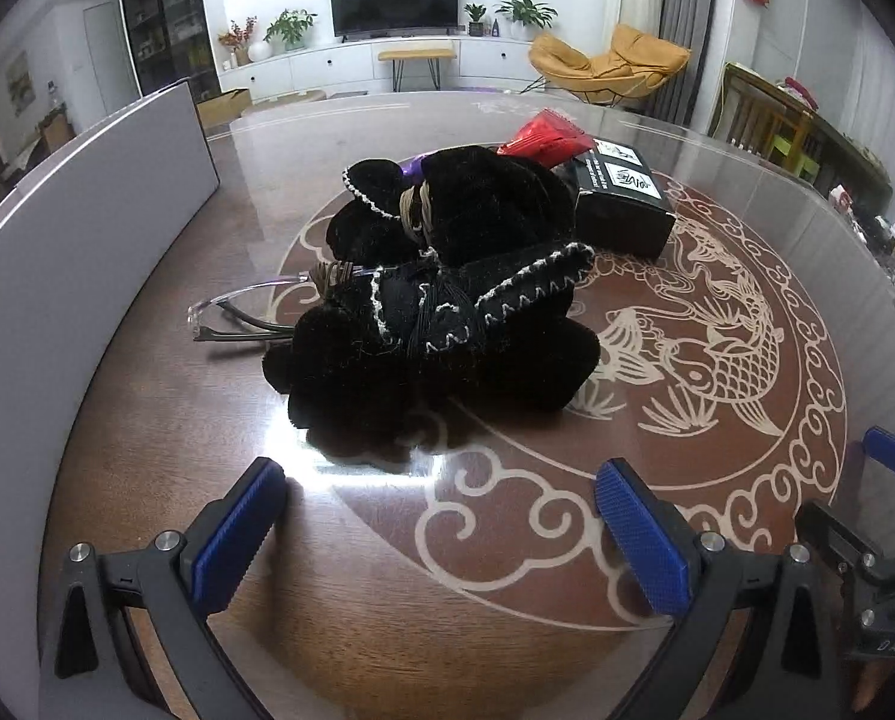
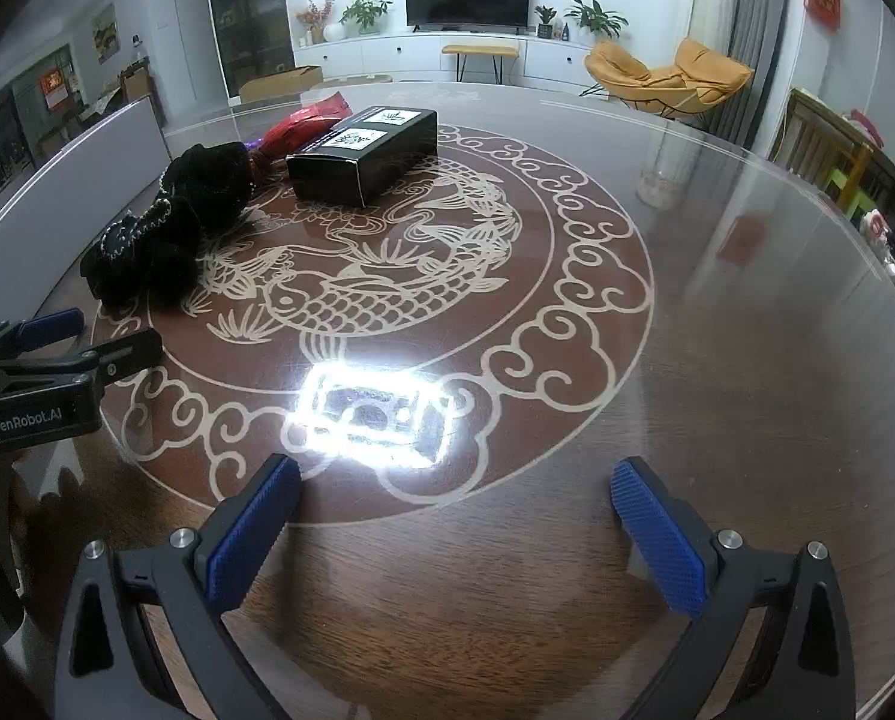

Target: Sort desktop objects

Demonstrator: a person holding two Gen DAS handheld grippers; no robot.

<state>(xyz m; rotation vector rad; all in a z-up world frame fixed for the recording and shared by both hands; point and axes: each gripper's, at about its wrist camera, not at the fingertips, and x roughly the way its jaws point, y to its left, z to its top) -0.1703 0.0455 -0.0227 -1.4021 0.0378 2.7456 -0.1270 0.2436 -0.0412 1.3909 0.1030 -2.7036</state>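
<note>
A pile of black fuzzy gloves with white stitching (image 1: 447, 294) lies on the round glass-topped table (image 1: 747, 312). Clear-framed glasses (image 1: 231, 315) lie at its left, partly under it. Behind it are a black box with white labels (image 1: 624, 204) and a red packet (image 1: 546, 135). My left gripper (image 1: 438, 531) is open and empty just in front of the gloves. My right gripper (image 2: 456, 531) is open and empty over bare table. In the right wrist view the gloves (image 2: 165, 234), box (image 2: 363, 150) and red packet (image 2: 303, 123) lie far left.
A grey upright panel (image 1: 87, 216) runs along the table's left side. The left gripper's body shows at the left edge of the right wrist view (image 2: 39, 366). A lamp glare (image 2: 375, 414) reflects on the glass. Living-room furniture stands beyond the table.
</note>
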